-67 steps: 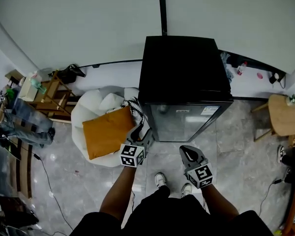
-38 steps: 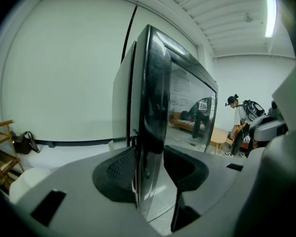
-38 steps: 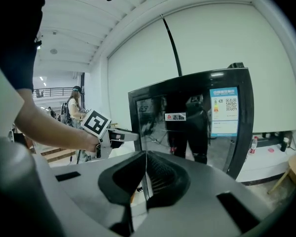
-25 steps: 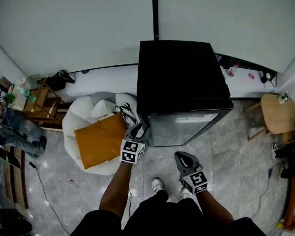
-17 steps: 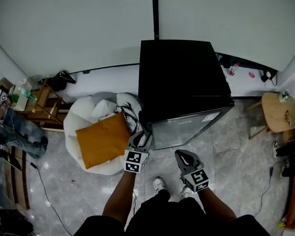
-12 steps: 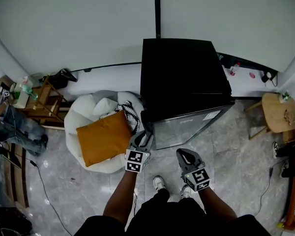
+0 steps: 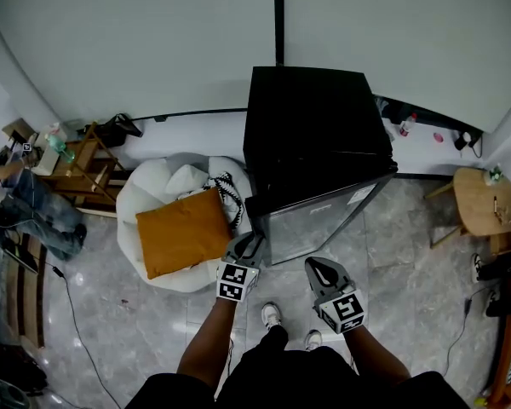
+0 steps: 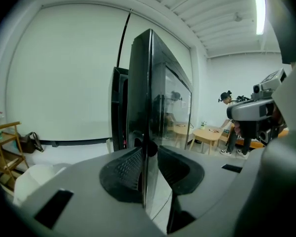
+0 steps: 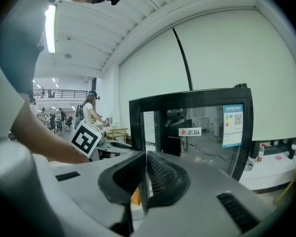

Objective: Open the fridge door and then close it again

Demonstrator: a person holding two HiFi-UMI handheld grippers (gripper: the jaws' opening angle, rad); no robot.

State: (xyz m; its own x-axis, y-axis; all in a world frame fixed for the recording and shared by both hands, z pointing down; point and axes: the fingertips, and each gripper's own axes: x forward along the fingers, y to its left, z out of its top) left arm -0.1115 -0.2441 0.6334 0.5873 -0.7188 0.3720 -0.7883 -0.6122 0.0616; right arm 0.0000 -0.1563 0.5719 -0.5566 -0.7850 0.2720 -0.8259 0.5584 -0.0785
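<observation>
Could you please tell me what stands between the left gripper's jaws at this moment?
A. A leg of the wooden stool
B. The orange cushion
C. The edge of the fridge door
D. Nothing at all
C: in the left gripper view, the left gripper has the dark upright edge of the fridge door between its jaws, which have just been closing on it.

The fridge [image 7: 315, 126] stands against the far wall [image 7: 153, 41], and its door [image 7: 317, 224] is swung out toward the near side from a hinge on the right. Just left of the fridge lies a beanbag [image 7: 145, 196] with a cushion [image 7: 183, 231] on it, and a rack [image 7: 89, 164] stands further left. A table [image 7: 484, 201] is well to the right. The left gripper [image 7: 249, 244] is at the door's left edge, and the right gripper [image 7: 317, 267] is on the door's near side
</observation>
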